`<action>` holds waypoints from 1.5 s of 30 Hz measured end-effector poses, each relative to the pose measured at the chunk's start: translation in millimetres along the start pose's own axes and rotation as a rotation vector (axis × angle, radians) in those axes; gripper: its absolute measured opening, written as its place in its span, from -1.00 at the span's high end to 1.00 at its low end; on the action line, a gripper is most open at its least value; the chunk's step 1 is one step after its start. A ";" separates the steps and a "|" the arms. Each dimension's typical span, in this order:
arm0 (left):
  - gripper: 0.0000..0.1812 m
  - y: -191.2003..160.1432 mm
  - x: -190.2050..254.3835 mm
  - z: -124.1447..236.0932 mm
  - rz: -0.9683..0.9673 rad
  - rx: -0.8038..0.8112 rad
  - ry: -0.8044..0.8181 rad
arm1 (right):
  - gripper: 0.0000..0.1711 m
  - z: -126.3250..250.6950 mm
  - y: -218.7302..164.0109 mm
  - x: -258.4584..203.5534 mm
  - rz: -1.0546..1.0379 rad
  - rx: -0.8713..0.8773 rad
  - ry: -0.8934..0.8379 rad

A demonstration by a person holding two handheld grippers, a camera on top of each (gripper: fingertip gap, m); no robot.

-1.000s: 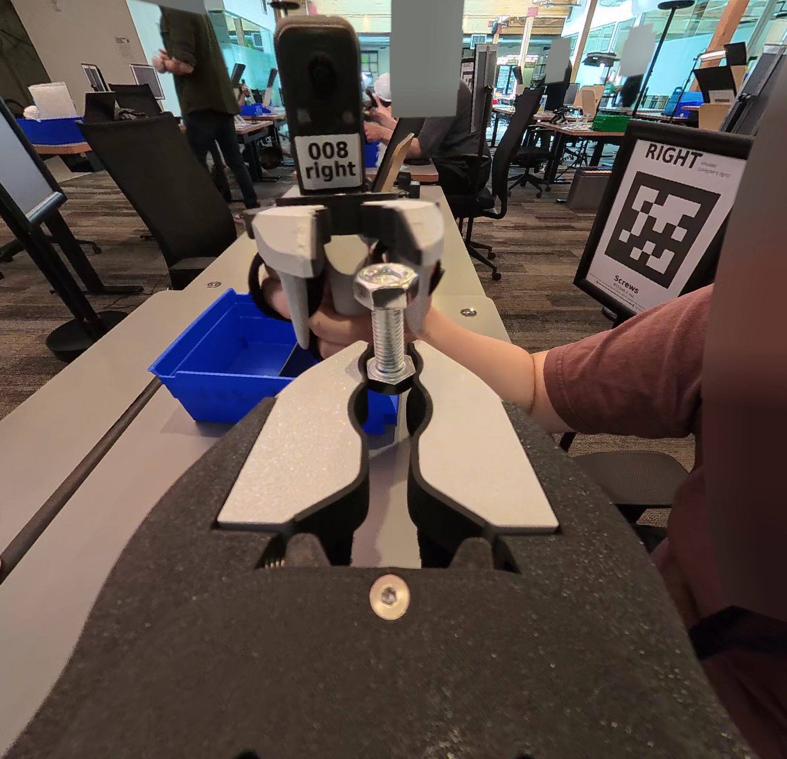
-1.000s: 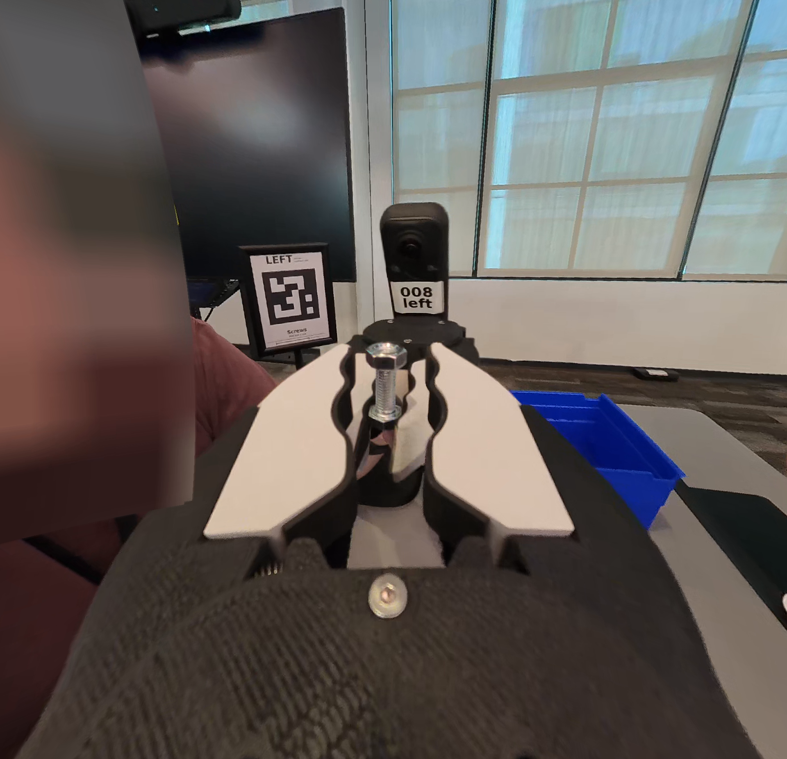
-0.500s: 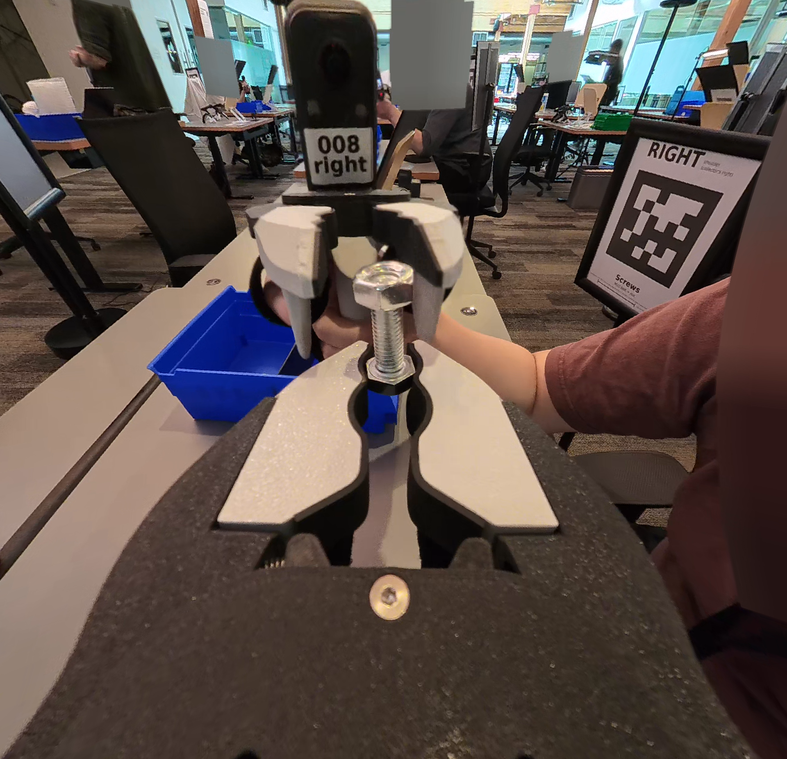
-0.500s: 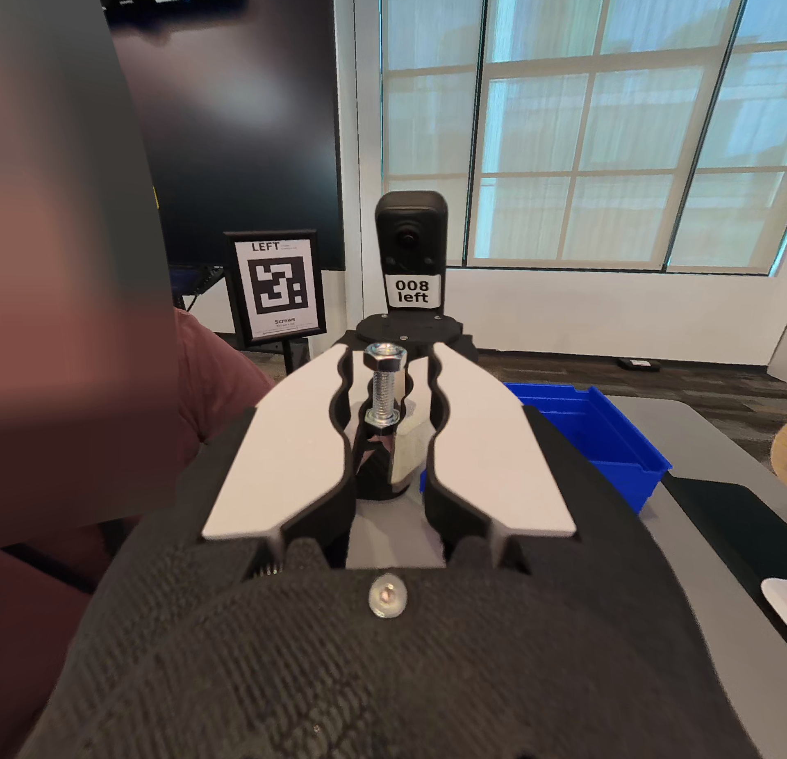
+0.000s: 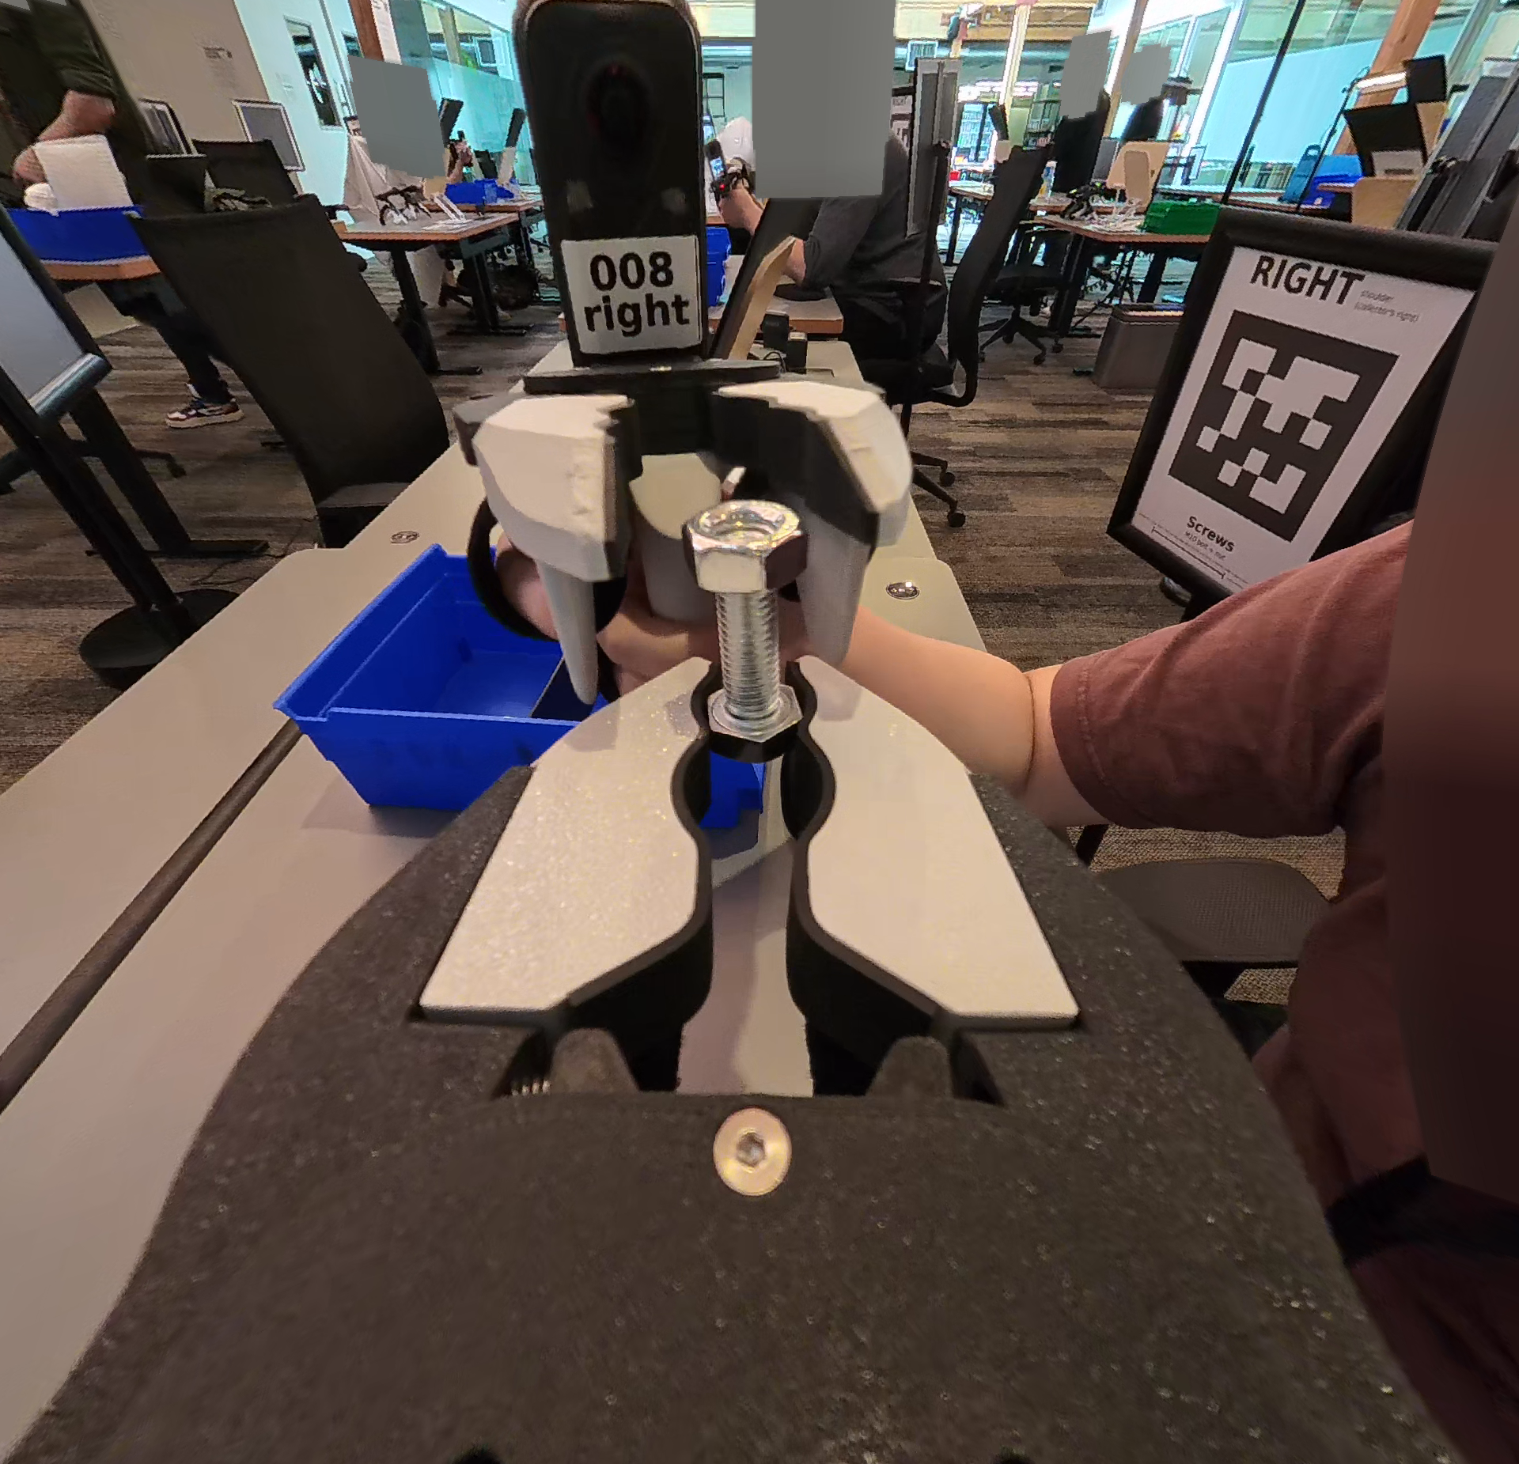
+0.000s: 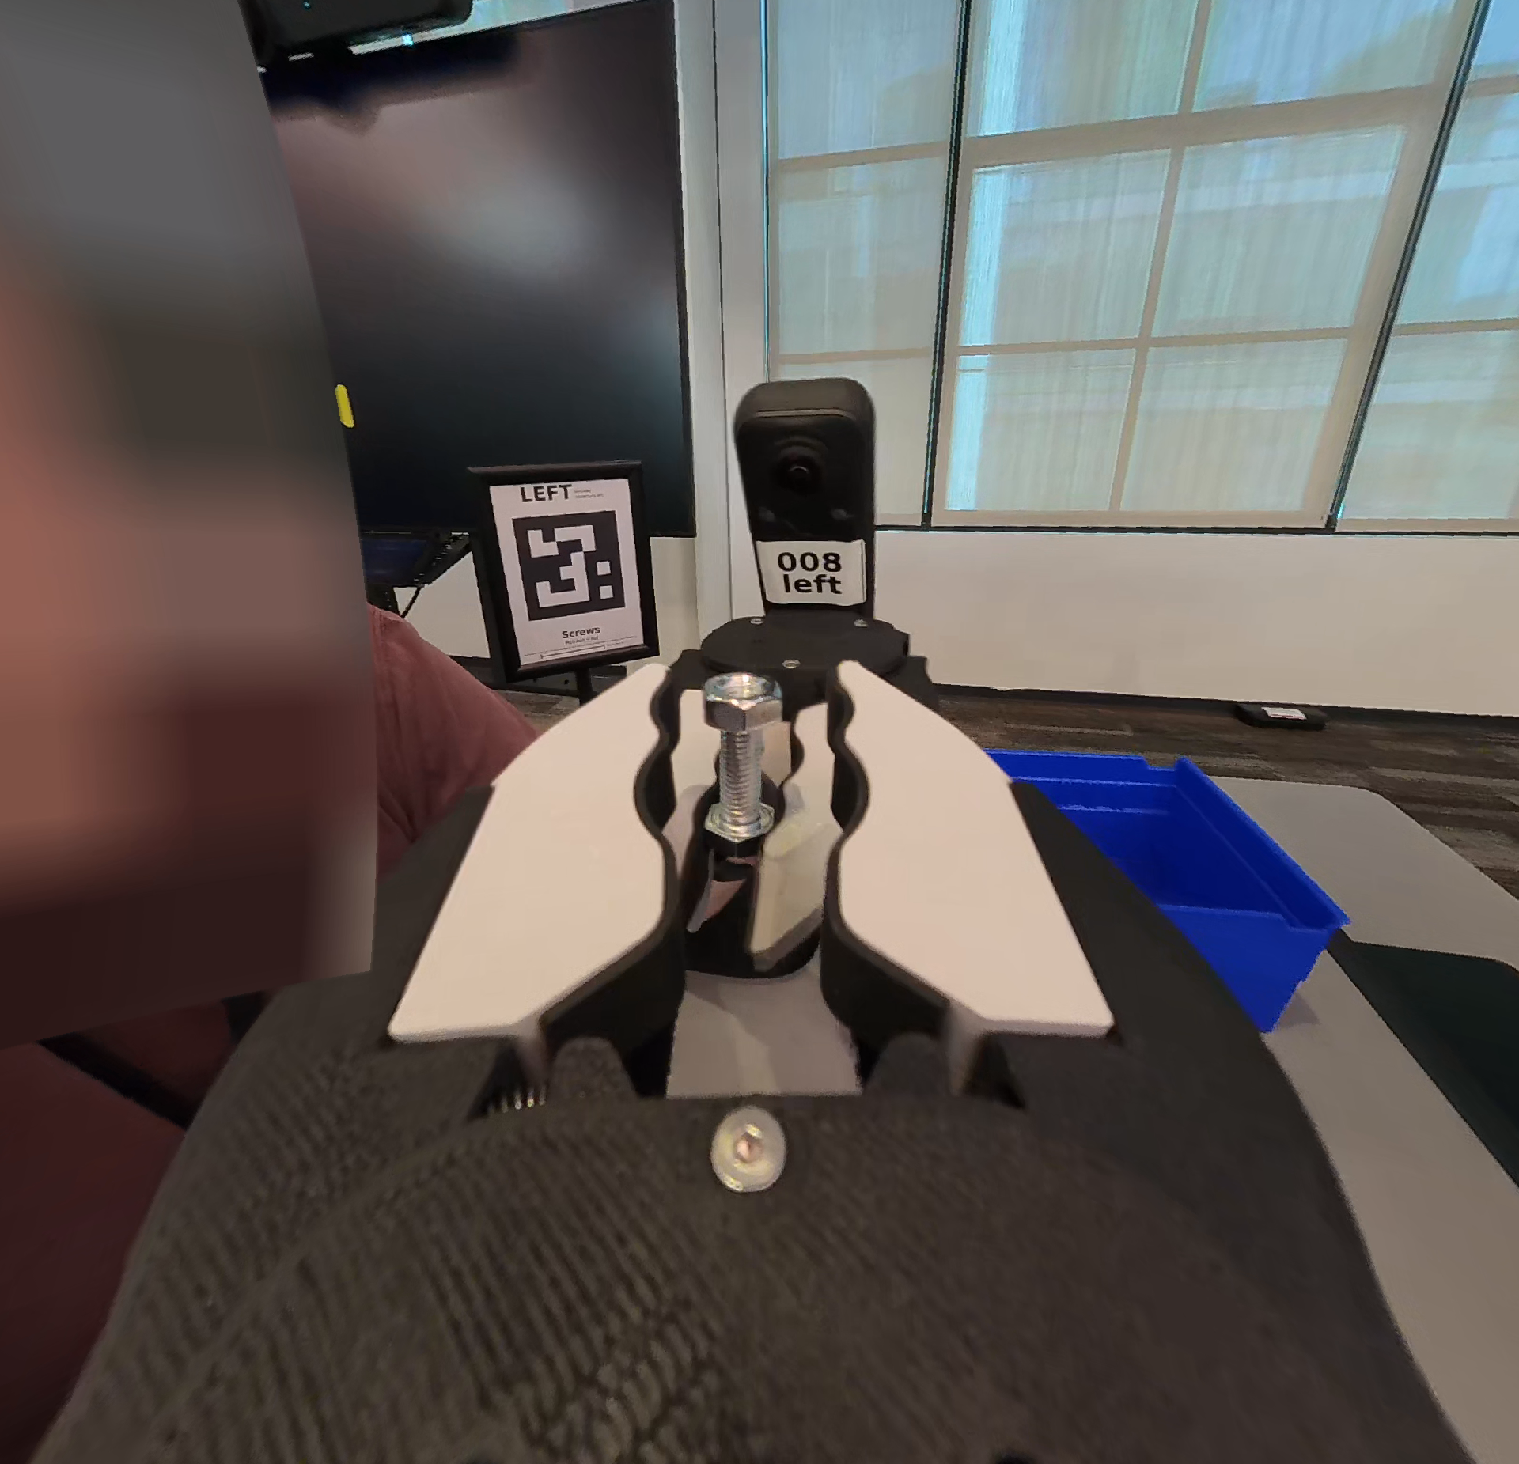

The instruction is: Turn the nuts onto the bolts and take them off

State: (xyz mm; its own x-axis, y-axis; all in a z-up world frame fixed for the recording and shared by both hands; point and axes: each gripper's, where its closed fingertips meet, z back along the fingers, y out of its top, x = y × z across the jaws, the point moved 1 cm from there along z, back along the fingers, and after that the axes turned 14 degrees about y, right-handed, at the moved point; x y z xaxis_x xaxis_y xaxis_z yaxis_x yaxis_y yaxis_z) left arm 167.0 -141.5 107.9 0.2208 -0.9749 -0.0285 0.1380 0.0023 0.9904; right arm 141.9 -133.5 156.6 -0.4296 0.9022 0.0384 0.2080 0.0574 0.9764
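A silver bolt (image 5: 746,644) stands upright with a hex nut (image 5: 744,545) at the top of its thread. My left gripper (image 5: 752,685) is shut on the bolt's lower hex end (image 5: 754,718). My right gripper (image 6: 744,685) faces it from the other side and is open. Its fingers (image 6: 592,808) stand on either side of the nut (image 6: 742,705) with a gap on both sides. In the left wrist view the right gripper (image 5: 699,603) shows head-on, with a hand behind it. Both grippers are held above the grey table (image 5: 164,890).
A blue bin (image 5: 427,710) sits on the table behind the grippers and also shows in the right wrist view (image 6: 1192,866). The person's arm (image 5: 945,685) reaches in from the right. Framed marker signs (image 5: 1282,422) (image 6: 567,570) stand beside the table. Office chairs and desks lie beyond. My hands' fingertips stand some 6 cm from each other.
The right gripper has straightened from a slight tilt and come a little closer around the nut. The left gripper and bolt have stayed in place.
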 end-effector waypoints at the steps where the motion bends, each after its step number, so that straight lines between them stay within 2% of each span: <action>1: 0.84 0.5 0.7 0.3 -0.001 0.002 -0.001 | 0.60 1.5 -1.2 2.1 -0.003 -0.005 -0.010; 6: 0.84 2.8 -1.1 2.8 0.003 0.011 0.005 | 0.64 14.4 2.6 6.2 -0.021 0.028 -0.015; 13: 0.84 1.1 -0.6 1.0 0.001 0.005 0.003 | 0.62 2.4 -2.1 2.8 -0.006 -0.003 -0.002; 19: 0.84 3.4 -0.7 3.3 0.003 0.012 0.005 | 0.65 15.2 2.3 4.5 -0.014 0.031 0.006; 26: 0.84 -0.1 0.8 -0.1 -0.002 -0.002 -0.001 | 0.61 -0.3 -1.4 -0.1 0.001 0.001 0.015; 32: 0.84 2.9 0.7 2.8 0.003 0.007 -0.002 | 0.65 15.6 3.4 4.7 -0.013 0.039 0.004; 39: 0.84 0.4 1.4 0.6 -0.011 -0.004 0.004 | 0.58 -1.4 -4.4 0.2 0.018 -0.021 0.009; 45: 0.84 2.3 1.0 2.6 -0.015 0.001 0.009 | 0.63 14.2 0.7 4.6 -0.014 0.027 0.009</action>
State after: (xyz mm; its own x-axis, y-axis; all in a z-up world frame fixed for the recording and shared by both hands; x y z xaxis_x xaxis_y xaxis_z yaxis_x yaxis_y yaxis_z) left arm 165.0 -143.1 110.5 0.2274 -0.9728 -0.0450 0.1407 -0.0129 0.9900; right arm 152.5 -123.2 154.5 -0.4404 0.8974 0.0270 0.2255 0.0814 0.9708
